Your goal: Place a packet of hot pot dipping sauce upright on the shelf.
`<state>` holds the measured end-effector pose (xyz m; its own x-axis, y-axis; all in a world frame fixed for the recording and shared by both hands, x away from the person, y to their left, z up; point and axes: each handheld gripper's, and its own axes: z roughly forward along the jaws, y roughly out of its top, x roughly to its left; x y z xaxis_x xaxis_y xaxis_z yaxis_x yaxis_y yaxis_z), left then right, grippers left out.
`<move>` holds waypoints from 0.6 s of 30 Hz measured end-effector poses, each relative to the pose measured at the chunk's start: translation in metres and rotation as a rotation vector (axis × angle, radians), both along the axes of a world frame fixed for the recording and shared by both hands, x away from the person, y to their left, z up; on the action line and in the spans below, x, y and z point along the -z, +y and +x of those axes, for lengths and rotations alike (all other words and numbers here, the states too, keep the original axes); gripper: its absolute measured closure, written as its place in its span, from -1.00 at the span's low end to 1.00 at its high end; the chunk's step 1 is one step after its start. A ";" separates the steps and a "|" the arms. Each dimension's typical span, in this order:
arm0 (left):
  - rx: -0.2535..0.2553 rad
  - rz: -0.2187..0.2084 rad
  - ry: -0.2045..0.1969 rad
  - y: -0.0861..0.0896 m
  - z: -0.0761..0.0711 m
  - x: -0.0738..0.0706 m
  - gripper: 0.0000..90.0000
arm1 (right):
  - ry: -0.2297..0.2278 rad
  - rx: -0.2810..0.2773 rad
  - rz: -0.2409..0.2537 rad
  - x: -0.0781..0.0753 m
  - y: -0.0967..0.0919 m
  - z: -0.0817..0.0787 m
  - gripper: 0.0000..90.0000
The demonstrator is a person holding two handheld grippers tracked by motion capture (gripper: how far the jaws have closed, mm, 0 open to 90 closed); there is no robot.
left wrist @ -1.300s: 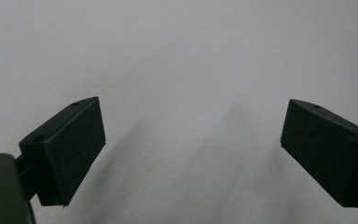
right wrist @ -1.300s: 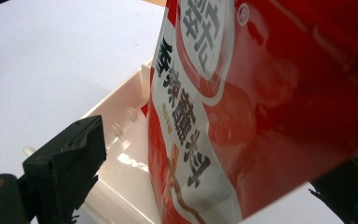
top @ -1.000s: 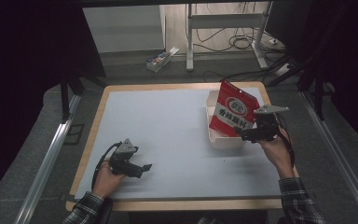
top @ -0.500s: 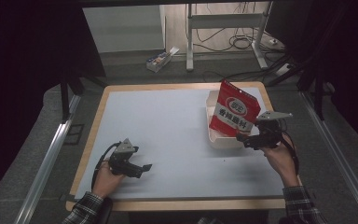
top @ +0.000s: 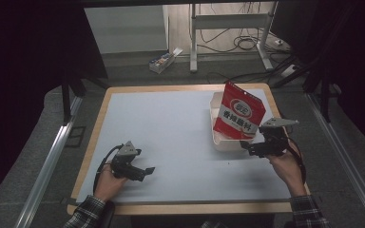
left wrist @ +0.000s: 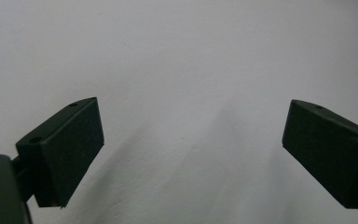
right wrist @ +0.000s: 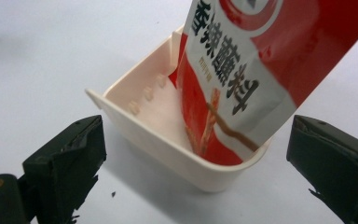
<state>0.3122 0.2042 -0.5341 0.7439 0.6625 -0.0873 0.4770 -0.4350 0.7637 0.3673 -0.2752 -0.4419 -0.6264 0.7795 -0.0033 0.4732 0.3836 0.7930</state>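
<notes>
A red and white snack pouch (top: 240, 112) (right wrist: 256, 65) stands tilted in a cream plastic tub (top: 217, 137) (right wrist: 158, 135) at the table's right side. My right gripper (top: 248, 147) (right wrist: 196, 158) is open just in front of the tub's near wall, a jaw on each side, touching nothing. At the front left my left gripper (top: 146, 172) (left wrist: 191, 154) rests low over the bare pale surface, open, with nothing between its fingers.
The table (top: 161, 137) has a pale blue-grey top with a wooden rim (top: 176, 207). Metal rails (top: 47, 161) run along both sides. Behind the table stand a desk frame (top: 228, 28), floor cables and a power strip (top: 161, 61).
My right gripper has let go of the pouch and drawn back toward the front of the table, jaws now open before the tub. The left gripper has not moved.
</notes>
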 end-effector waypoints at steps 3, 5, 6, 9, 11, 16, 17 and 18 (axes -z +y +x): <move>0.001 0.003 -0.002 0.000 0.000 0.000 -0.88 | 0.002 0.004 -0.015 0.000 -0.001 -0.004 -0.90; 0.003 0.007 -0.003 0.000 0.000 0.000 -0.87 | -0.001 0.006 -0.020 0.000 -0.002 -0.007 -0.90; 0.003 0.007 -0.003 0.000 0.000 0.000 -0.87 | 0.000 0.004 -0.019 0.000 -0.003 -0.008 -0.90; 0.002 0.007 -0.002 0.000 0.000 0.000 -0.87 | -0.001 0.003 -0.020 0.000 -0.003 -0.012 -0.90; 0.002 0.008 -0.002 0.000 0.000 0.000 -0.87 | -0.001 0.001 -0.022 0.001 -0.004 -0.016 -0.90; 0.002 0.005 -0.002 0.000 0.000 0.000 -0.88 | 0.001 -0.007 -0.018 0.001 -0.005 -0.026 -0.91; 0.002 0.002 -0.002 0.000 0.000 0.000 -0.88 | 0.000 -0.010 -0.020 0.002 -0.005 -0.028 -0.92; 0.002 0.002 -0.002 0.000 0.000 0.000 -0.88 | 0.000 -0.011 -0.021 0.002 -0.005 -0.030 -0.92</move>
